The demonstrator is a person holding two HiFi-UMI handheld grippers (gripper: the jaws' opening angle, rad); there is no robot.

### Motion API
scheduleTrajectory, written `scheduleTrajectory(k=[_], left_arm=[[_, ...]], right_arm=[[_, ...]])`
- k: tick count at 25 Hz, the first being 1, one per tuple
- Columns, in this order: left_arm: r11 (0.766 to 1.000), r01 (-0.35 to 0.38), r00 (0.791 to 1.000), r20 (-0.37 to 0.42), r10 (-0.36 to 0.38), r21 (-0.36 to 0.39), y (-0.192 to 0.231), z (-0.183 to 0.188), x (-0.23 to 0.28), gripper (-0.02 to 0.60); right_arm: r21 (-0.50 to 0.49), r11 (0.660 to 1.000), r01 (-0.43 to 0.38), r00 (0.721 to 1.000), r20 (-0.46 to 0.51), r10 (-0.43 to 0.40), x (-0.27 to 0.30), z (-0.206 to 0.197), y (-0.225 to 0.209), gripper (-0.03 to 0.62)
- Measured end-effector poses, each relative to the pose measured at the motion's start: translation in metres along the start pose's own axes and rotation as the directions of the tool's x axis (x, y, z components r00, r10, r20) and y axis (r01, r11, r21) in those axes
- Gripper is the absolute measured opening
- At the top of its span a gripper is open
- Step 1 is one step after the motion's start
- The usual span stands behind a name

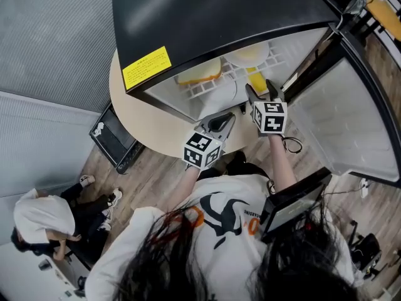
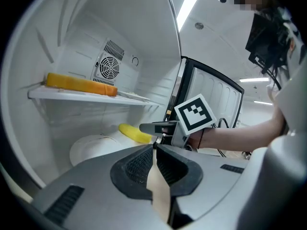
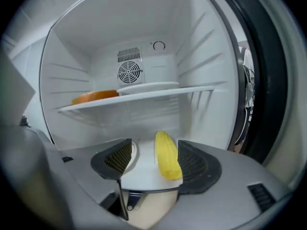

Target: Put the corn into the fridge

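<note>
The yellow corn (image 3: 168, 155) lies on the white floor of the open fridge (image 1: 207, 17), also seen as the corn (image 2: 135, 133) and the corn (image 1: 255, 80). My right gripper (image 3: 153, 151) is open just in front of it. The cob sits nearer the right pad, and neither pad presses on it. In the head view the right gripper (image 1: 261, 93) reaches into the fridge mouth. My left gripper (image 2: 154, 163) is shut with nothing in it. This left gripper (image 1: 219, 124) hovers outside the fridge, to the left of and behind the right gripper (image 2: 160, 127).
The fridge door (image 1: 341, 121) stands wide open on the right. A wire shelf (image 3: 139, 97) carries an orange block (image 3: 93, 96) and a white plate (image 3: 148, 86). Another white plate (image 2: 93, 150) lies on the fridge floor. The fridge rests on a round beige table (image 1: 147, 127). A person (image 1: 44, 221) crouches at the lower left.
</note>
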State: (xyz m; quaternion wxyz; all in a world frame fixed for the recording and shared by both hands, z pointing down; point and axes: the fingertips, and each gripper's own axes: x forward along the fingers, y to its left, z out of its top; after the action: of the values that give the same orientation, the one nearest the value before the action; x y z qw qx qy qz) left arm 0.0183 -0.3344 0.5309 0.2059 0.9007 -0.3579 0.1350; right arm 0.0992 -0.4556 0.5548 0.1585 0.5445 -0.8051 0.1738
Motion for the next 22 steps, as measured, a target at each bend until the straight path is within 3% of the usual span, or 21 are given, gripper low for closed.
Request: scheduleTrajectory(k=[6, 17, 22], left_arm=[[1.000, 0.015, 1.000, 0.008, -0.015, 0.008, -0.005, -0.002, -0.011, 0.018], [0.999, 0.041, 0.998, 0.047, -0.042, 0.025, -0.013, 0.000, -0.042, 0.018], [0.998, 0.055, 0.997, 0.051, -0.057, 0.039, -0.016, -0.004, -0.063, 0.018]], right_arm=[[0.122, 0.993, -0.011, 0.999, 0.046, 0.005, -0.026, 0.002, 0.009, 0.308], [0.176, 0.984, -0.029, 0.991, 0.132, 0.006, -0.081, 0.007, 0.046, 0.304], [0.255, 0.965, -0.052, 0.986, 0.169, 0.009, -0.101, 0.003, 0.070, 0.244]])
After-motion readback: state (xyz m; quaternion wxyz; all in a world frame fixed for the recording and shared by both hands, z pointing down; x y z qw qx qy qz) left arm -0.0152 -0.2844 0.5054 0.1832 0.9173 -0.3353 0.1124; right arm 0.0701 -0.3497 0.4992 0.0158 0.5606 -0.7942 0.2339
